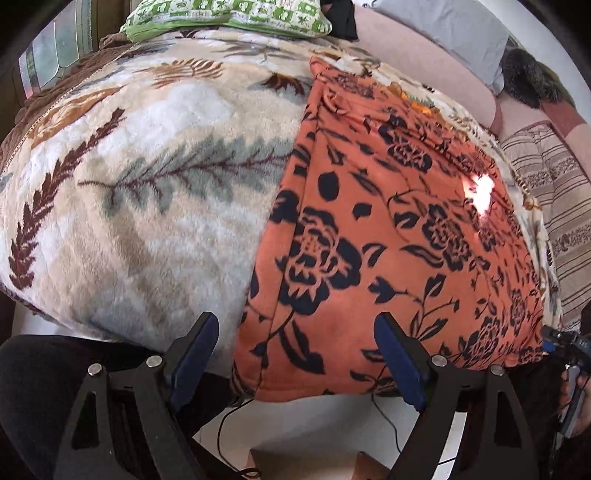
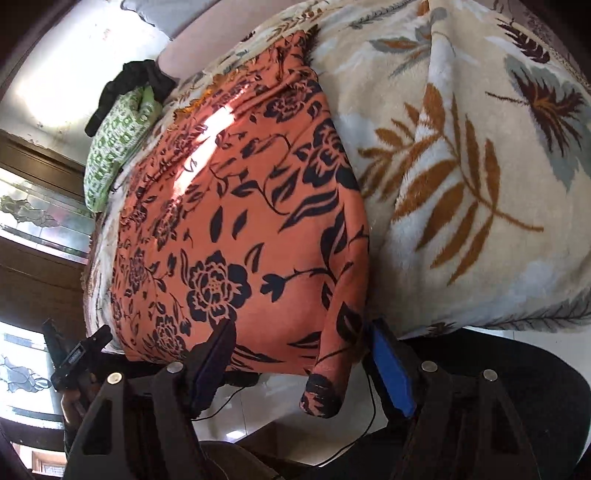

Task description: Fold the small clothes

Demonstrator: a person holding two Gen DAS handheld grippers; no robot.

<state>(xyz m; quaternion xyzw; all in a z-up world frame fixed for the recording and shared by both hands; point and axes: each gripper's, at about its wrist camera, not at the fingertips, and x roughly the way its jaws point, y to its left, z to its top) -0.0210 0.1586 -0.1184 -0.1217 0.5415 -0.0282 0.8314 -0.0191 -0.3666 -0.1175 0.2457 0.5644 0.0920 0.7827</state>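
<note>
An orange garment with a dark floral print (image 1: 388, 229) lies flat on a cream leaf-patterned blanket (image 1: 147, 177), its near hem hanging over the bed's front edge. My left gripper (image 1: 295, 354) is open, its jaws wide apart on either side of the garment's near left corner, not closed on it. In the right wrist view the garment (image 2: 236, 221) fills the middle and a corner flap (image 2: 325, 376) droops off the edge. My right gripper (image 2: 299, 358) is open with the flap between its jaws. The right gripper also shows in the left wrist view (image 1: 565, 354).
A green-and-white patterned pillow (image 1: 225, 16) and a dark cloth (image 2: 129, 85) lie at the far end of the bed. A striped cover (image 1: 546, 184) and grey pillow (image 1: 454, 33) lie at the right. White floor with black cables (image 2: 354, 435) is below.
</note>
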